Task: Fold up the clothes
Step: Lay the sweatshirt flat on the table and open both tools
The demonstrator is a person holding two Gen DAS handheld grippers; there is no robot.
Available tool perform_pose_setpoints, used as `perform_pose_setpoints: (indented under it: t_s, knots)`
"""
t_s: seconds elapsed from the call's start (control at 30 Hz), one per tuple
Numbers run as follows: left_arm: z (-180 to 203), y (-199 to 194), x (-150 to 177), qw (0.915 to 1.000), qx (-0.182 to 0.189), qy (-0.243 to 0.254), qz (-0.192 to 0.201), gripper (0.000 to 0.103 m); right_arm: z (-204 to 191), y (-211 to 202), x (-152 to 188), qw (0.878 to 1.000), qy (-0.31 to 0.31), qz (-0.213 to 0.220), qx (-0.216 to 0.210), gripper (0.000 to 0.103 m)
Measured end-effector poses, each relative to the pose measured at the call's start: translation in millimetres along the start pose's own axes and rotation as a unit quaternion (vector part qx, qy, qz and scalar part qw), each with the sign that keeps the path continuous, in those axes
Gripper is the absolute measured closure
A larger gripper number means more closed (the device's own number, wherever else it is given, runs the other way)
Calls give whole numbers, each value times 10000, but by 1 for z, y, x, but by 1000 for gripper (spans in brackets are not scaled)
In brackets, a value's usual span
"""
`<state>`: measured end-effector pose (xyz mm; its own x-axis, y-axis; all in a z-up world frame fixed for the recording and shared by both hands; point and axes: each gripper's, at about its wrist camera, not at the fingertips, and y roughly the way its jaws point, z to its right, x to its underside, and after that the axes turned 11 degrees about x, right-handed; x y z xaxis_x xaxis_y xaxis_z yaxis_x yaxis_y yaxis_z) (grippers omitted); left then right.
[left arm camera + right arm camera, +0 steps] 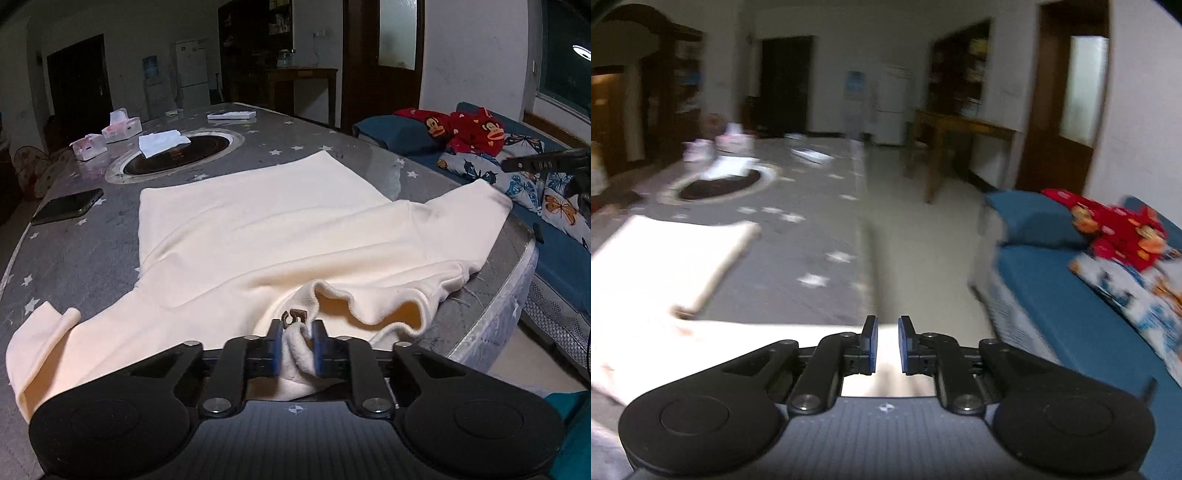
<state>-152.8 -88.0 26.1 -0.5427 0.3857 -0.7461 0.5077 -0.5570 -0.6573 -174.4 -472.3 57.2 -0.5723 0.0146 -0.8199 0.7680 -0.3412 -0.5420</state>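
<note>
From the left wrist view, the left tongs (297, 332) are pinched shut on the neck edge of the cream top (258, 229). A bunch of soft cloth sits squeezed between the two blue pads. The top lies flat on the grey bench (74, 258), with its long way running straight ahead from the neck to the far hem. One sleeve goes off to the left of the neck and is partly doubled over. The other sleeve (476, 218) goes off to the right of the neck and reaches the edge of the bench. A black phone (66, 206) lies on the bench to the left of the top. The right tongs poke in past that right sleeve.

The right wrist view is blurry. The right tongs (888, 345) hold nothing, and there is a small gap between the pads. They hang over the near right part of the top (646, 266), which spreads ahead and to the left of them. A blue bed (1052, 295) is off to the right of the bench.

I think the right tongs are nearer the right sleeve, so that sleeve is theirs to grab.
</note>
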Motion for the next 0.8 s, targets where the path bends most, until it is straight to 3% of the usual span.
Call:
perform_pose_setpoints:
  t_s: [0.07, 0.17, 0.37, 0.5, 0.6, 0.8]
  knots:
    - [2, -7, 0, 10000, 7, 27, 95, 90, -16, -7, -7, 9986, -129, 42, -516, 84]
    - [7, -20, 3, 9996, 48, 70, 260, 90, -46, -14, -13, 9904, -404, 14, -1326, 83]
    - [16, -28, 16, 9990, 284, 311, 118, 89, -121, -17, -17, 9576, -1122, -110, -2652, 83]
    - [14, -30, 18, 9988, 382, 315, 67, 84, -167, -17, -10, 9370, -1601, -114, -3102, 83]
    - [9, -40, 10, 9984, 400, 266, 314, 83, -196, -18, -2, 9221, -1880, -253, -3373, 83]
    - [-4, -35, -11, 9973, 318, 89, 654, 85, -205, -41, 22, 8940, -2374, -332, -3784, 83]
